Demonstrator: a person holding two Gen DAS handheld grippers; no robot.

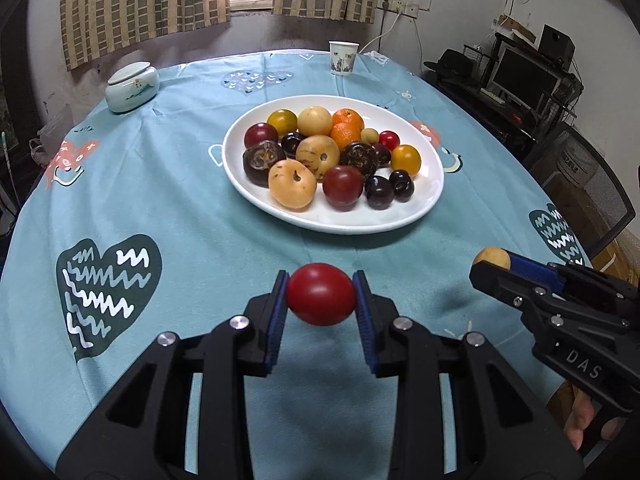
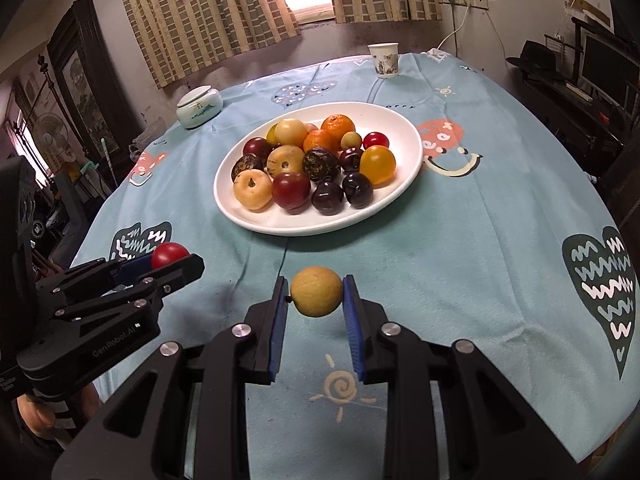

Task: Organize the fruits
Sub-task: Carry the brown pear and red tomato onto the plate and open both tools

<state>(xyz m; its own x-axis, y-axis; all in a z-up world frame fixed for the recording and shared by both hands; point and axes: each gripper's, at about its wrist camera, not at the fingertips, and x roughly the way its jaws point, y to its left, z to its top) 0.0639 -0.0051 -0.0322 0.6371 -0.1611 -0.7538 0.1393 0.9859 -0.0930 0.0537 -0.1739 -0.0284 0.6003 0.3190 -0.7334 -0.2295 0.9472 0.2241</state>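
A white oval plate (image 1: pixel 430 184) (image 2: pixel 412 148) holds several fruits: yellow, red, orange and dark purple ones. My left gripper (image 1: pixel 321 295) is shut on a red tomato (image 1: pixel 321 294), held above the blue tablecloth in front of the plate; it also shows in the right wrist view (image 2: pixel 170 255) at the left. My right gripper (image 2: pixel 316 292) is shut on a small tan round fruit (image 2: pixel 316 291), also in front of the plate; that fruit shows in the left wrist view (image 1: pixel 492 258) at the right.
A lidded white jar (image 1: pixel 132 87) stands at the back left of the table and a paper cup (image 1: pixel 342 58) at the back. A desk with a monitor (image 1: pixel 520 76) and a mesh chair (image 1: pixel 588 184) stand to the right of the table.
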